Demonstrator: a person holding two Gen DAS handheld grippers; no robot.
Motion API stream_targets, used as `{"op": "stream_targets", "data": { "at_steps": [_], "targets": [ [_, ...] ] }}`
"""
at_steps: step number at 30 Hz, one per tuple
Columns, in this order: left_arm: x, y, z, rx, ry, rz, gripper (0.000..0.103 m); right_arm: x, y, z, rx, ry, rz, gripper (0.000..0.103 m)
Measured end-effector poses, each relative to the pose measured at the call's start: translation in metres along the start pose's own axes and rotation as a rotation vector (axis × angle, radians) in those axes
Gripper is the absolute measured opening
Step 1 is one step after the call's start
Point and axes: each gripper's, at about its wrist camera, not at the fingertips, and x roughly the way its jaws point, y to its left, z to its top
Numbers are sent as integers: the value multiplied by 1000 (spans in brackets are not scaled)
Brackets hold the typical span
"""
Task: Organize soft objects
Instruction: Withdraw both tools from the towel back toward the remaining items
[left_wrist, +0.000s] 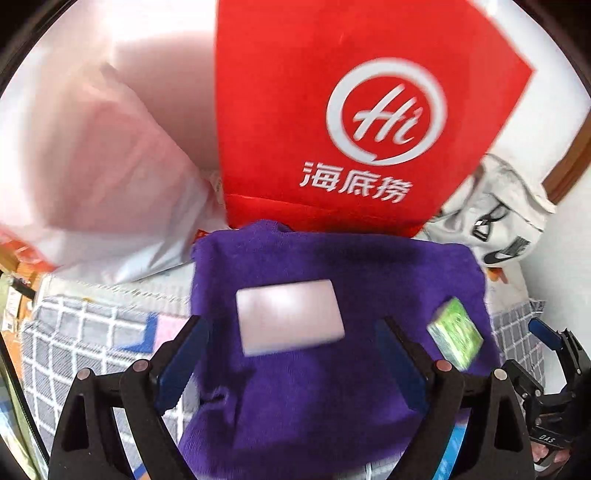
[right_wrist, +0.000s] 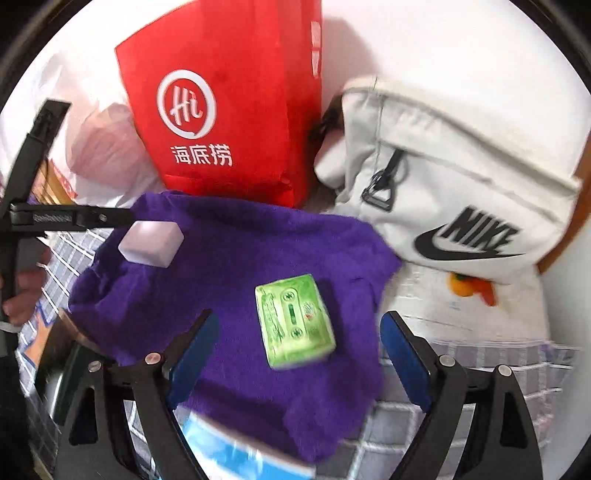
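A purple cloth (left_wrist: 314, 369) (right_wrist: 229, 288) lies spread on a checked cover. On it sit a pale lilac block (left_wrist: 290, 321) (right_wrist: 151, 242) and a green printed packet (left_wrist: 456, 334) (right_wrist: 295, 321). My left gripper (left_wrist: 291, 354) is open, its blue-padded jaws standing either side of the lilac block without touching it. My right gripper (right_wrist: 299, 350) is open, its jaws astride the green packet. The right gripper also shows at the right edge of the left wrist view (left_wrist: 554, 350), and the left gripper at the left of the right wrist view (right_wrist: 74, 218).
A red paper bag (left_wrist: 351, 110) (right_wrist: 229, 110) stands behind the cloth. A white Nike bag (right_wrist: 454, 177) (left_wrist: 498, 214) lies at the right, an orange toy (right_wrist: 472, 288) under it. A pale plastic bag (left_wrist: 92, 177) sits at the left. A blue packet (right_wrist: 236, 454) lies under the cloth's near edge.
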Motion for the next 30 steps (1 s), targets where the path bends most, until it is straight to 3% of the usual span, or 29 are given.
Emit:
{"op": "stream_targets", "data": {
  "at_steps": [2, 8, 13, 17, 23, 30],
  "targets": [
    [-25, 1, -13, -5, -39, -10, 92, -17, 12, -6, -33, -12, -13, 88],
    [-79, 12, -46, -43, -87, -56, 92, -81, 33, -36, 10, -105, 103, 88],
    [-120, 4, -89, -15, -122, -21, 91, -128, 51, -65, 38, -155, 128, 88],
    [-149, 3, -130, -12, -134, -35, 91, -153, 64, -91, 62, -172, 146, 88],
    [-158, 6, -189, -22, -129, -9, 91, -168, 74, -132, 88, -155, 139, 88],
    [-128, 23, -246, -95, -58, -16, 90, -176, 82, -177, 69, -174, 125, 88]
  ]
}}
